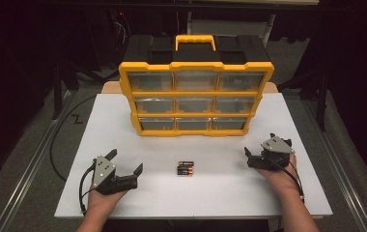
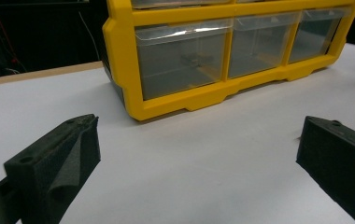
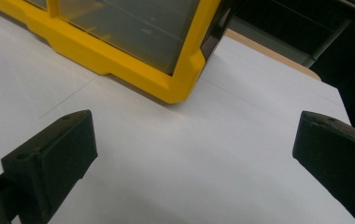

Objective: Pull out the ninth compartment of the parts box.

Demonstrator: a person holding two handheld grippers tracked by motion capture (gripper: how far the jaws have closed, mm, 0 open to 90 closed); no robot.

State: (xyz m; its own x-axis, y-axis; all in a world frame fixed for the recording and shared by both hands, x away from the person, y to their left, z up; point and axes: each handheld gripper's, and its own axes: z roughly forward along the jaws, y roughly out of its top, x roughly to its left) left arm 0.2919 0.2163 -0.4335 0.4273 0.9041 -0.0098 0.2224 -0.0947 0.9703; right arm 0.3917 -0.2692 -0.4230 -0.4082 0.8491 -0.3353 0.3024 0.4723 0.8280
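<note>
On the table (image 1: 220, 193), left gripper (image 1: 126, 162) and right gripper (image 1: 259, 146) resting apart, fingers spread

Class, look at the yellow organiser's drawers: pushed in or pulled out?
Pushed in. Every clear drawer front of the organiser sits flush within its yellow frame; none juts toward the batteries.

Your right gripper (image 3: 194, 154) had its jaws spread wide apart, with nothing between them but bare white table (image 3: 203, 177). Ahead of it stood the corner of the yellow drawer cabinet (image 3: 166, 88), its clear drawer front (image 3: 133, 28) facing you.
</note>
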